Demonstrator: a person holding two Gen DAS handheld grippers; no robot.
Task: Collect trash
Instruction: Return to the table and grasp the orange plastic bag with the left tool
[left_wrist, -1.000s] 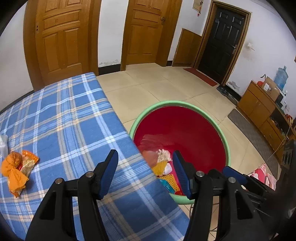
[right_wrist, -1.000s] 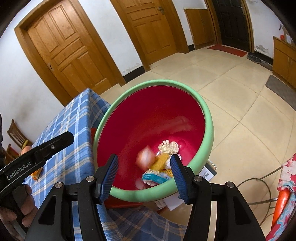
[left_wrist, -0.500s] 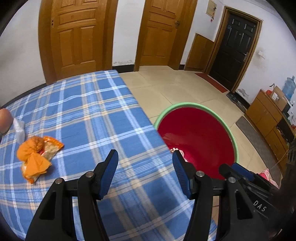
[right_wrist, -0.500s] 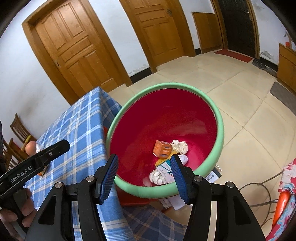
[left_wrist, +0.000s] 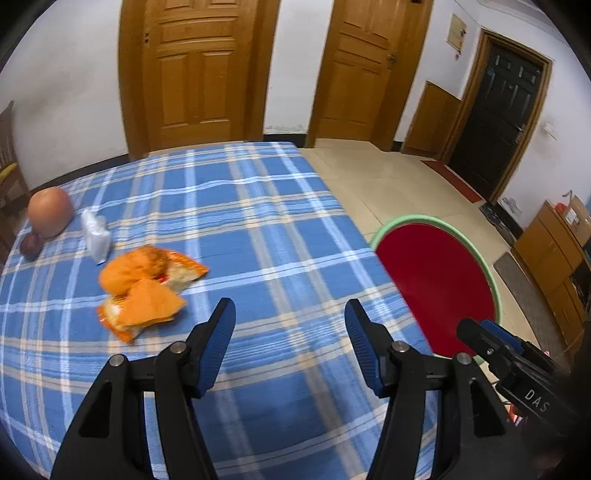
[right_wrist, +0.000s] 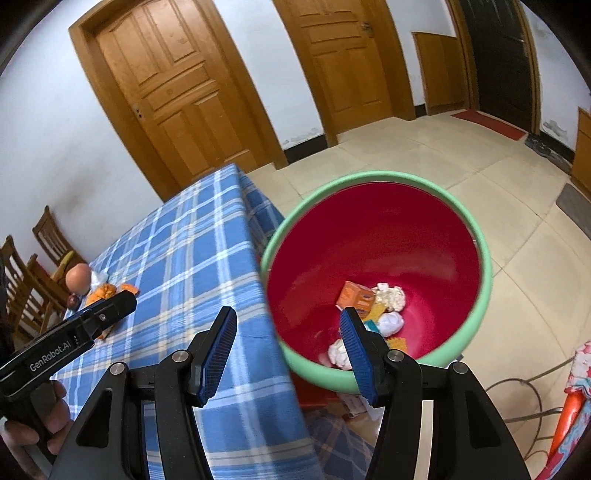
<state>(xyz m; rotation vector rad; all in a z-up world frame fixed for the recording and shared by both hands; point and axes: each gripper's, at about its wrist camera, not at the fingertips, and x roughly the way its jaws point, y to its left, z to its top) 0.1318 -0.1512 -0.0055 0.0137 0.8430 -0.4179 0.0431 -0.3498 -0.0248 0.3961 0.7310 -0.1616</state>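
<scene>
Two markings are legible. In the right wrist view, white lettering "GenRobot.AI" runs along the black body of the left gripper (right_wrist: 79, 334), which enters from the lower left edge. In the left wrist view, white letters "DAS" stand on the black body of the right gripper (left_wrist: 517, 373) at the lower right; the marking appears cut off by the frame edge, so it may be only part of a longer word. Print on the orange carton (right_wrist: 355, 297) inside the red basin (right_wrist: 480, 291) is too small to read.
</scene>
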